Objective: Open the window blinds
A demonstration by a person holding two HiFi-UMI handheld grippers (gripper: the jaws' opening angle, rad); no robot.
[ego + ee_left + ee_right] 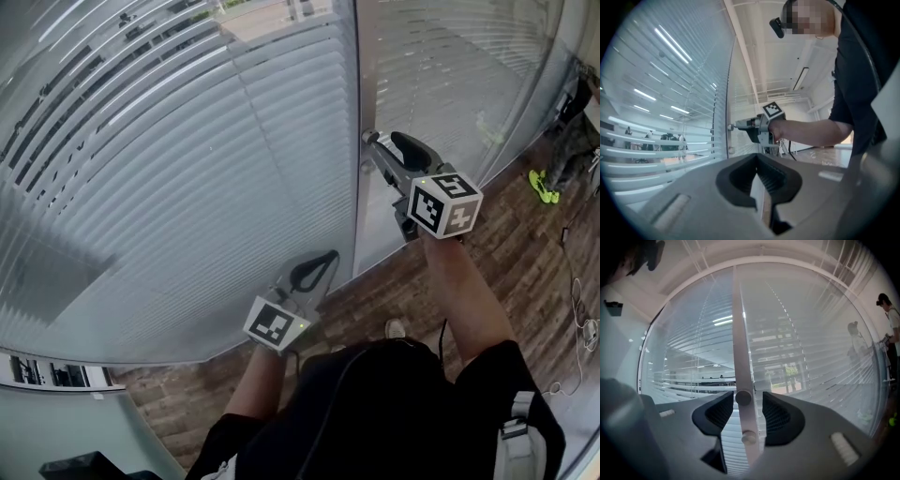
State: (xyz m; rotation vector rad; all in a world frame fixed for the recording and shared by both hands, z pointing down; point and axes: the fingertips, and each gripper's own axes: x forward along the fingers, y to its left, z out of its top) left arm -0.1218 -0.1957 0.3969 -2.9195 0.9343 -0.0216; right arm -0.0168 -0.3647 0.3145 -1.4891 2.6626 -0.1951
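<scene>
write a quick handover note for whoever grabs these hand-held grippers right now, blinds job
Right hand-held gripper: open, jaws either side of the upper knob on the post between the panes, not clamped on it.
Left hand-held gripper: shut, empty, held lower by the left pane.
Blinds: slats part tilted; the room beyond shows between them in places.
Done: right gripper lined up on the knob.
To do: probably close on the knob and turn it until the slats open fully.
</scene>
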